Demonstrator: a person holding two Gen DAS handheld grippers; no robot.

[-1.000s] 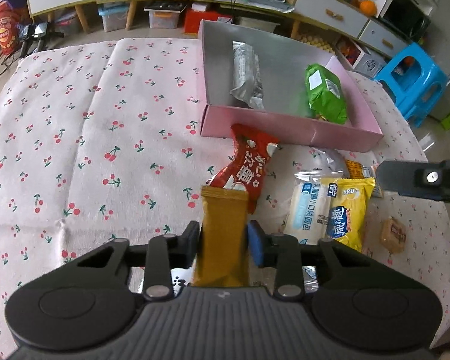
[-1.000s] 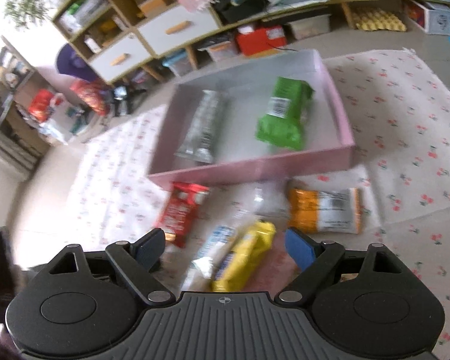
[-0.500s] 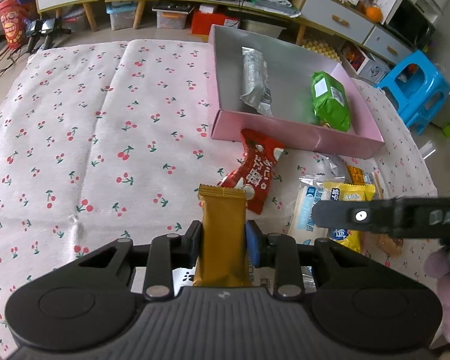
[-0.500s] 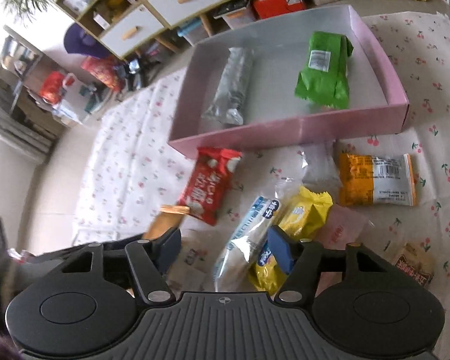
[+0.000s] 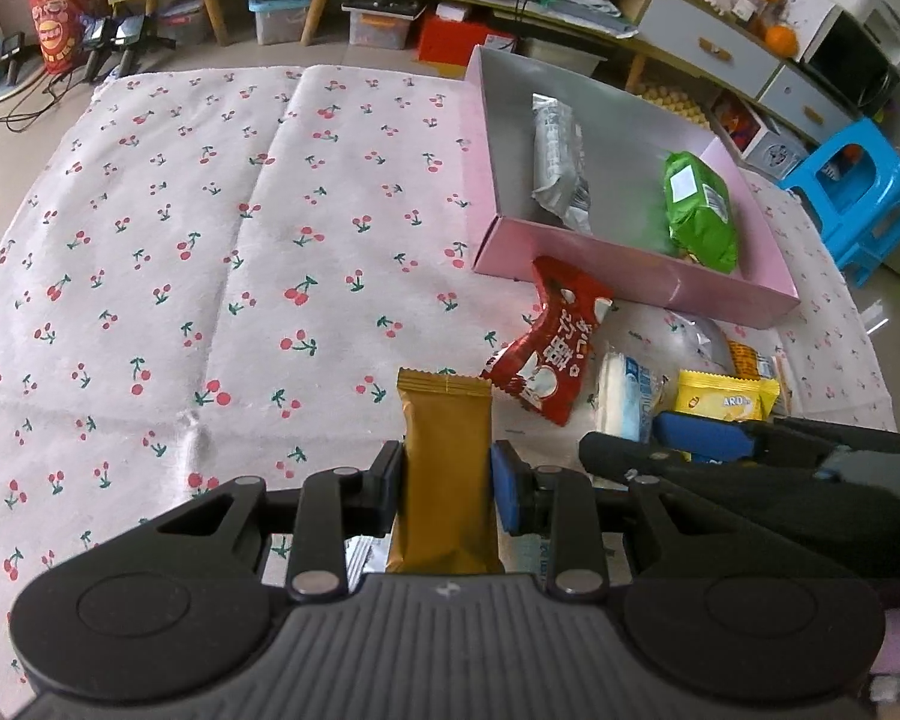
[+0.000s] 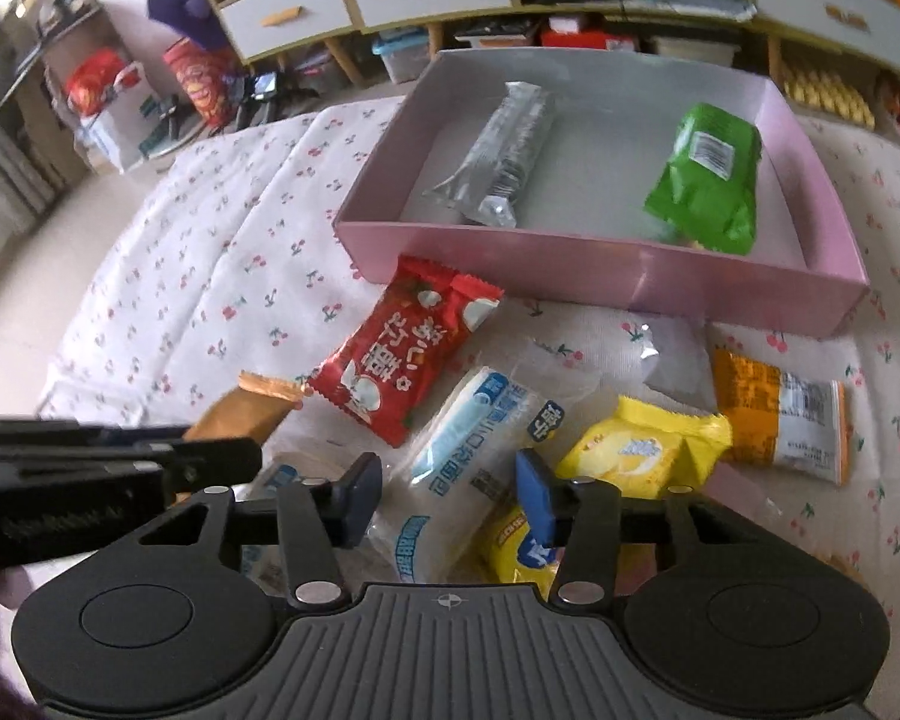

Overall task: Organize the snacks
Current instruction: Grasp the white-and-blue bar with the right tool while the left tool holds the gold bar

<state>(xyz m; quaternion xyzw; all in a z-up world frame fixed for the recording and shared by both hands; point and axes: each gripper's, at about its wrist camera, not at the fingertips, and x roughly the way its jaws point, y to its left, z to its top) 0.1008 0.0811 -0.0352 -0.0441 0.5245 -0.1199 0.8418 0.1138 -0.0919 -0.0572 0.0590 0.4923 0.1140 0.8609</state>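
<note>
Pink box (image 6: 600, 270) holds silver packet (image 6: 504, 162), green packet (image 6: 705, 180). Left tool (image 5: 447, 480) grips gold packet (image 5: 444, 468); right tool (image 6: 450, 495) closing around blue-white packet (image 6: 468, 468), pads not yet pressing. Red (image 6: 402, 348), yellow (image 6: 642, 450), orange (image 6: 777, 414) packets left on cherry-print cloth (image 5: 210, 270).

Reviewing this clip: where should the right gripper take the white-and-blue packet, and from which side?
Across its narrow width near the lower end, from above. The white-and-blue packet lies flat and long between the closing right gripper, its sides still free; the yellow packet crowds its right edge.

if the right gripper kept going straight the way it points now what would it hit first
Most likely the white-and-blue snack packet, already between the closing jaws of the right gripper; the tablecloth lies beneath it.
</note>
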